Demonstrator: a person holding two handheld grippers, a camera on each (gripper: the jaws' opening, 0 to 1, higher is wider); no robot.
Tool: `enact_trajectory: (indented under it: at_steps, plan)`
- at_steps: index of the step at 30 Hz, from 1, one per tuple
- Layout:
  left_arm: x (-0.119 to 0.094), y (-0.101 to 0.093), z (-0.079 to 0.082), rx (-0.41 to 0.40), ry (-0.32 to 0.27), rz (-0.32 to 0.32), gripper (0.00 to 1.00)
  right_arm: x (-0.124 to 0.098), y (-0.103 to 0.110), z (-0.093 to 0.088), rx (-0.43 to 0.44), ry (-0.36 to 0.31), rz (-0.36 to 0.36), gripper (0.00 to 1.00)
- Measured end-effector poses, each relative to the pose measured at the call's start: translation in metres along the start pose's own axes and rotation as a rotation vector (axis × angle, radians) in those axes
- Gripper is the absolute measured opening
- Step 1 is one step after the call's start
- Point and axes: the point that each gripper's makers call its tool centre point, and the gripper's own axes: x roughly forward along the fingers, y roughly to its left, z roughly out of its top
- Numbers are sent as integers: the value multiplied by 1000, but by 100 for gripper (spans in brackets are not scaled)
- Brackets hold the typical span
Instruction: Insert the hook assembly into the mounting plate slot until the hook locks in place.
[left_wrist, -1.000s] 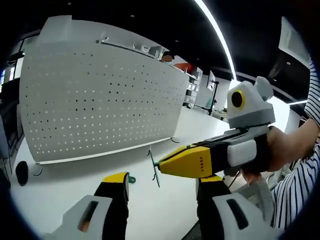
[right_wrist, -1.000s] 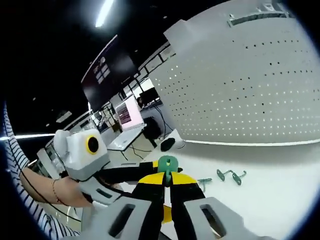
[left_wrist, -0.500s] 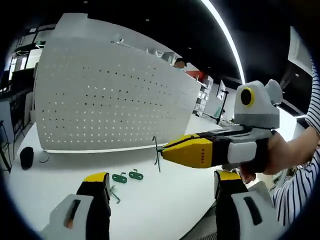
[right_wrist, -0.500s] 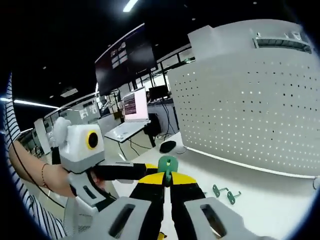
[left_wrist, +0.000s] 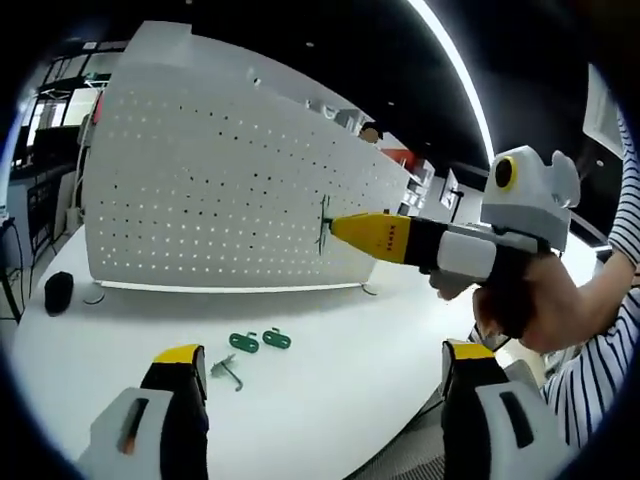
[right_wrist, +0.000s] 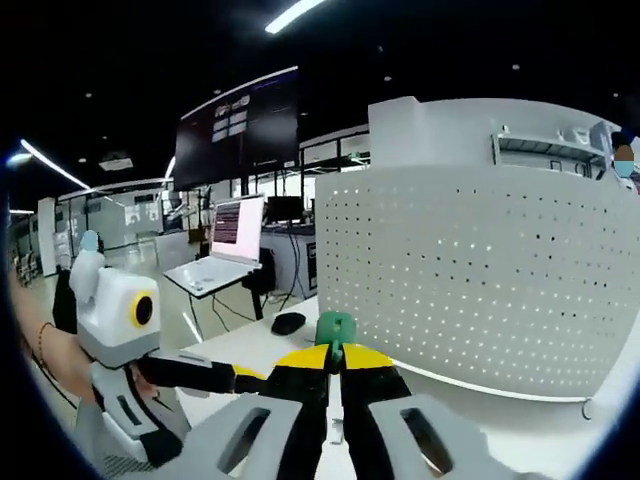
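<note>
Gripping green hook (right_wrist: 334, 330), right claw (left_wrist: 330, 226) raised nearer pegboard (left_wrist: 220, 190), left claw (left_wrist: 318, 372) wide.

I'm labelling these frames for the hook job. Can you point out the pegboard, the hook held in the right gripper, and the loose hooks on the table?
pegboard (left_wrist: 220, 190), left gripper view, middle of its perforated face.
held hook (right_wrist: 335, 327), right gripper view, its green head above the shut jaws.
loose hooks (left_wrist: 258, 341), left gripper view, the green pair on the white table.
</note>
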Motion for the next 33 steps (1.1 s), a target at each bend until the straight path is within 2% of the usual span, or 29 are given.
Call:
enact_trajectory:
  at_steps: [5, 8, 14, 19, 21, 26, 29, 33]
  plan:
    - [-4, 1, -9, -9, 17, 11, 100, 10, -13, 4, -9, -9, -44, 0]
    - [-8, 4, -7, -3, -12, 46, 100, 16, -22, 11, -23, -34, -83, 0]
    - [-13, 10, -16, -7, -12, 83, 100, 30, -38, 24, -67, -65, -118, 0]
    - [-14, 14, -15, -12, -34, 97, 99, 42, -65, 42, -89, -99, -176, 0]
    - [-14, 14, -14, -15, -46, 99, 99, 46, -74, 45, -45, -108, -200, 0]
    - [-14, 14, -16, 5, -38, 100, 95, 53, -85, 52, -52, -125, -240, 0]
    - [-16, 23, -17, 34, -25, 145, 94, 58, -92, 56, -55, -133, -269, 0]
    - [-19, 27, -14, 11, -42, 154, 94, 65, -105, 60, -67, -151, -316, 0]
